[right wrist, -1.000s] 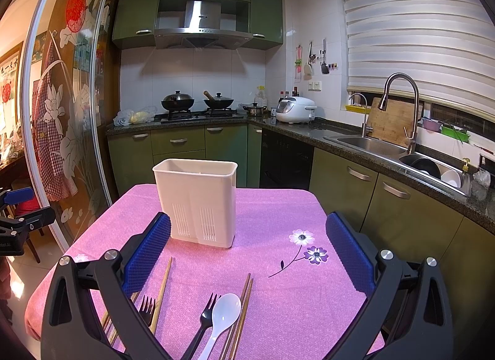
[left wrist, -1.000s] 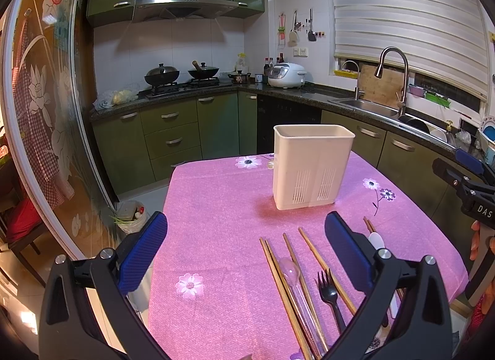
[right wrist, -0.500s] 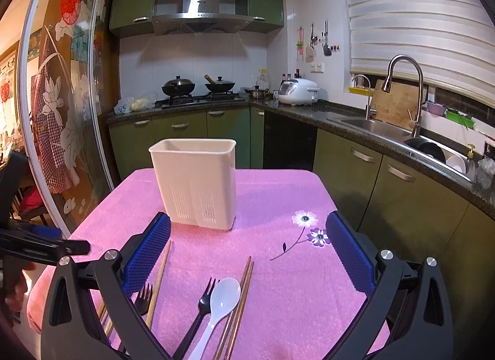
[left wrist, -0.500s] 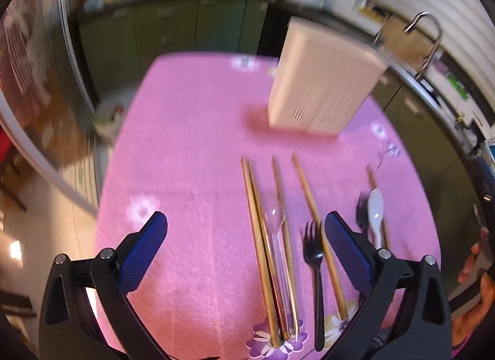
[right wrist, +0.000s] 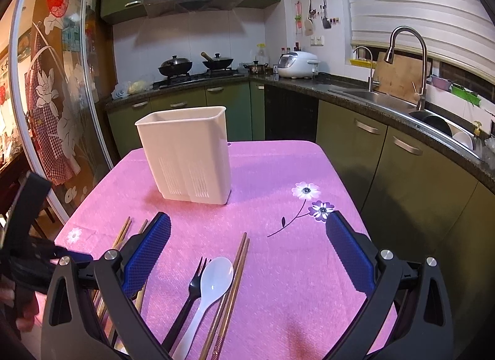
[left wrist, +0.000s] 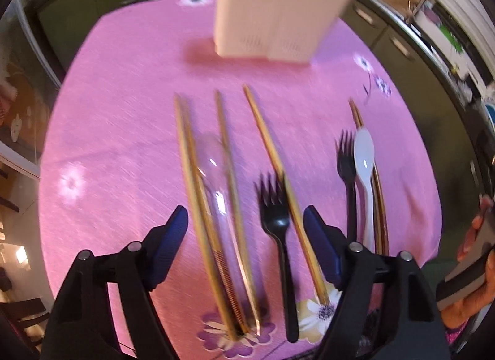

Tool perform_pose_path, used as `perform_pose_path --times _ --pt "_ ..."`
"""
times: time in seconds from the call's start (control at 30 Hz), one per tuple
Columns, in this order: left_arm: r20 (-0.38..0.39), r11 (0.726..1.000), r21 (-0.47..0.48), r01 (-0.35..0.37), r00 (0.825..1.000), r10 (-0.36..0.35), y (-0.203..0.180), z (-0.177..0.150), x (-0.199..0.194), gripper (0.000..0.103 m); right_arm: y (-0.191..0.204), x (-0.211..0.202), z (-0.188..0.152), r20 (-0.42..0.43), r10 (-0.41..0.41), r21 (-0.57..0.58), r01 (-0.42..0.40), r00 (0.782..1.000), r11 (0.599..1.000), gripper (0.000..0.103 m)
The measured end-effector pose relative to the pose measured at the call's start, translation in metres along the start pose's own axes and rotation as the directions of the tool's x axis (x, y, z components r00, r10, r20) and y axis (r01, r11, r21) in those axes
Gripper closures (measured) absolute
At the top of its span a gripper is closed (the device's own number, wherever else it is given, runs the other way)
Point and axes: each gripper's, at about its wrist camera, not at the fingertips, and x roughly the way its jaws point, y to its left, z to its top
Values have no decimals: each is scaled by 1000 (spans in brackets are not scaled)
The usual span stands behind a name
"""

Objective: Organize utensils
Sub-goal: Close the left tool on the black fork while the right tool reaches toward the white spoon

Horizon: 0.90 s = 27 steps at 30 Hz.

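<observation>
utensils lie in a row on the pink-clothed counter (left wrist: 123, 112), in front of the white holder (right wrist: 185, 156): chopsticks (left wrist: 201, 205), clear spoon (left wrist: 216, 190), black fork (left wrist: 275, 220), further right a second fork (right wrist: 188, 295), white spoon (right wrist: 210, 285), chopstick pair (right wrist: 232, 282). left gripper (left wrist: 246, 245) tilted down over the black fork, fingers spread, empty. right gripper (right wrist: 247, 255) above the white spoon, fingers released, empty. left view blurred.

Glossy plastic spoon (right wrist: 213, 279), matt tablecloth (right wrist: 278, 267)
</observation>
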Motion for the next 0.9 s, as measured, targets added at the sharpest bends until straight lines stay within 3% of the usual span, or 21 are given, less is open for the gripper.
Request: perform_pose_path --times 0.07,0.13,0.2,0.3,0.5,0.67,0.73,0.9 --pt "-32 999 9 30 999 -30 -8 -5 5 31 -1 1 -1 -1 1 3 -1 1000 1000 4" --pt "-53 999 11 50 997 -49 -13 -8 8 42 -3 1 -1 -2 3 7 -3 1000 1000 4" --pt "-75 999 0 48 996 -48 -15 -10 12 47 -3 1 -1 -4 7 12 -7 1000 1000 4" --pt "-67 1000 -4 24 997 -24 -17 -11 14 47 -4 -1 -3 -4 13 14 -13 1000 1000 4" --pt "-44 998 5 57 997 -57 -28 -19 0 51 -6 -3 -5 0 15 22 -15 1000 1000 4" --pt "-92 999 10 43 995 -42 -34 -19 17 67 -6 -4 -5 2 22 22 -22 1000 1000 4" --pt "-83 1000 15 23 996 -22 -33 -19 17 72 -5 -5 -5 2 23 21 -23 1000 1000 4" --pt "-79 999 18 49 996 -47 -34 -18 18 83 -3 -4 -4 -5 30 16 -30 1000 999 4"
